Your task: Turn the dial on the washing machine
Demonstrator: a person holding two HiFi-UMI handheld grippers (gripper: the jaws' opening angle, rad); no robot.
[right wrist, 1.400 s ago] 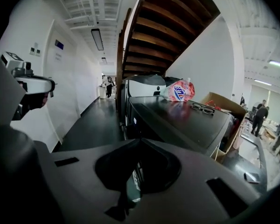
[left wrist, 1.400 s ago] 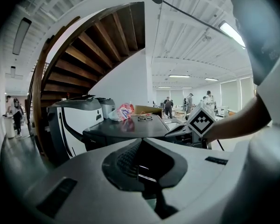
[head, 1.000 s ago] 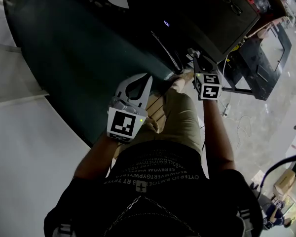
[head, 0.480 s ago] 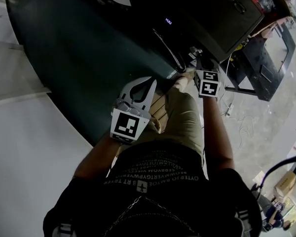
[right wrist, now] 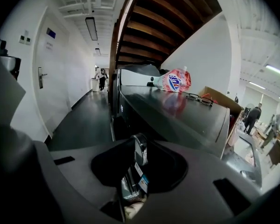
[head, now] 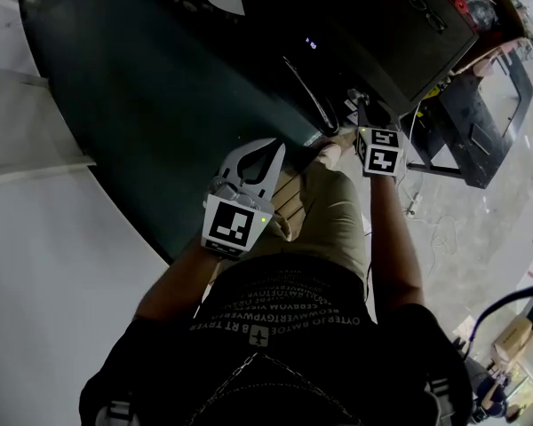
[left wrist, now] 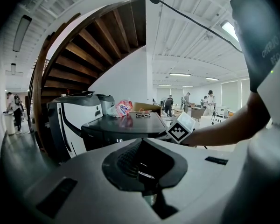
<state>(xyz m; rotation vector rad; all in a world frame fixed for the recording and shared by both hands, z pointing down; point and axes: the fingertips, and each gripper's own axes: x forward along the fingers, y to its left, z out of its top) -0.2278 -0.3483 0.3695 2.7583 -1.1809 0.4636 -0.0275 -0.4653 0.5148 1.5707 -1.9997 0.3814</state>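
The dark, glossy top of the washing machine point(right wrist: 177, 113) stretches away from me, with the machine standing on a dark corridor floor point(right wrist: 79, 120) that runs off at my nine o'clock. A pair of glasses point(right wrist: 199, 98) lies flat on that top at two o'clock. A red-and-white packet point(right wrist: 173, 82) rests on its side at the far end, at twelve o'clock, near the glasses.

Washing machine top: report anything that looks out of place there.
A crumpled red-and-white printed bag lies at the far end of the washer top, and a pair of glasses sits loose beside it. Both are odd things to find there.
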